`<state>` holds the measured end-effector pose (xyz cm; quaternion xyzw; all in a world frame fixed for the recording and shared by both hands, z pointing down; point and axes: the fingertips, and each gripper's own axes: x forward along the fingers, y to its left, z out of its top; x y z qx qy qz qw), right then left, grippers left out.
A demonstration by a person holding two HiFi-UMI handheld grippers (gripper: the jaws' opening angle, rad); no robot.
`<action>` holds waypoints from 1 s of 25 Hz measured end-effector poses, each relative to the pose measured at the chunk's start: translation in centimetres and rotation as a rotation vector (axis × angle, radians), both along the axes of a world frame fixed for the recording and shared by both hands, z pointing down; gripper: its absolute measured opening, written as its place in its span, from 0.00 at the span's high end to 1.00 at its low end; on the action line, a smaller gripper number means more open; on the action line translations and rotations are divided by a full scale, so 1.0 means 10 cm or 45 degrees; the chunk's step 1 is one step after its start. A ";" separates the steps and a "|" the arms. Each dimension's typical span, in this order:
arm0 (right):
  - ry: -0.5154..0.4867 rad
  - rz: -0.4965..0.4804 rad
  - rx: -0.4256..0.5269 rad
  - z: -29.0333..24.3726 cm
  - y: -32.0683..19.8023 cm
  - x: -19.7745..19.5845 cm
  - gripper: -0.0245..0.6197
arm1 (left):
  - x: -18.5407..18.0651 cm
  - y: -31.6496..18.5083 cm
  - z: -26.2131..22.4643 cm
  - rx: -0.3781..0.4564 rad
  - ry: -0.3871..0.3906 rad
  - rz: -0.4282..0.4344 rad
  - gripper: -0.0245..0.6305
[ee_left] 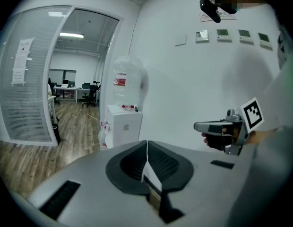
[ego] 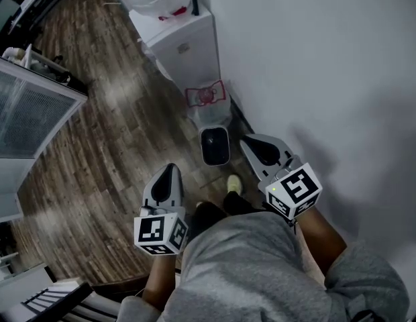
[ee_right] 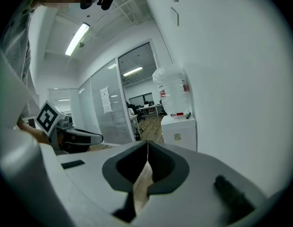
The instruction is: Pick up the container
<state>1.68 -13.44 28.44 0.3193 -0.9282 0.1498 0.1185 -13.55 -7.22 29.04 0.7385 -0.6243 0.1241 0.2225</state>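
My left gripper [ego: 169, 173], right gripper [ego: 253, 143]: jaws together, both empty. Container [ego: 215, 146] (the small dark-topped bin, I judge): on floor [ego: 114, 133] at twelve o'clock, beside wall [ego: 315, 59], untouched. Task: nothing done; approach, grasp, lift remain.

Wood-look plank floor [ego: 107, 133]; perhaps glossy plastic container [ego: 215, 146].
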 end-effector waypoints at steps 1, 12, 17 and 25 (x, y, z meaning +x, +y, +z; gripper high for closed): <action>-0.004 -0.002 0.002 0.00 -0.02 -0.01 0.92 | 0.00 -0.01 0.00 -0.002 -0.005 0.000 0.93; -0.013 0.018 -0.035 0.17 -0.13 -0.12 0.92 | -0.02 -0.20 0.19 -0.039 -0.003 0.056 0.93; 0.022 0.044 -0.077 0.33 -0.20 -0.19 0.92 | -0.08 -0.39 0.43 -0.088 0.004 0.118 0.93; 0.129 0.048 -0.119 0.61 -0.40 -0.39 0.92 | -0.35 -0.73 0.89 -0.162 0.017 0.177 0.93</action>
